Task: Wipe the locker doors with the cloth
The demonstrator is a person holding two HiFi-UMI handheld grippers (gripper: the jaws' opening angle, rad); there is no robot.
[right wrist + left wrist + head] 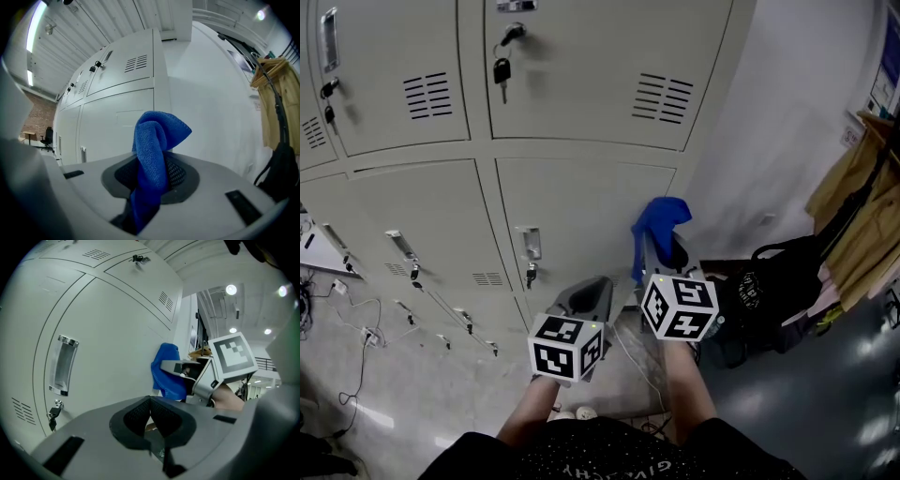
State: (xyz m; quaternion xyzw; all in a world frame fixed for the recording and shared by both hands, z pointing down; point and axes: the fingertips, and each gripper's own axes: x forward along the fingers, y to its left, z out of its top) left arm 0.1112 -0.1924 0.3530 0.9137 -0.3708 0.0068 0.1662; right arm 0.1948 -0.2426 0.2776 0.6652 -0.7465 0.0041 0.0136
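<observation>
floor cables [358, 330]: white leads on the floor, far left, below the lockers.
locker doors [581, 202]: grey-beige with louvred vents. The small plate at the top of the upper right door is too small to read.
key [502, 71]: black head, hangs from the lock of the upper right door.
handle [528, 243]: chrome pull on the lower right door, with a lock and key just under it.
left gripper [150, 399]: tongs together, nothing between them, pointing at the lower right door.
marker cubes [565, 347]: black-and-white square patterns only, no text.
right gripper [152, 164]: tongs clamped on the cloth, just right of the left gripper.
cloth [154, 136]: blue, bunched, sticking up out of the tongs by the right edge of the lower right door. Cannot tell whether it touches the door.
black bag [769, 291]: on the floor right of the lockers, white print unreadable.
tan garment [853, 216]: hangs at far right.
</observation>
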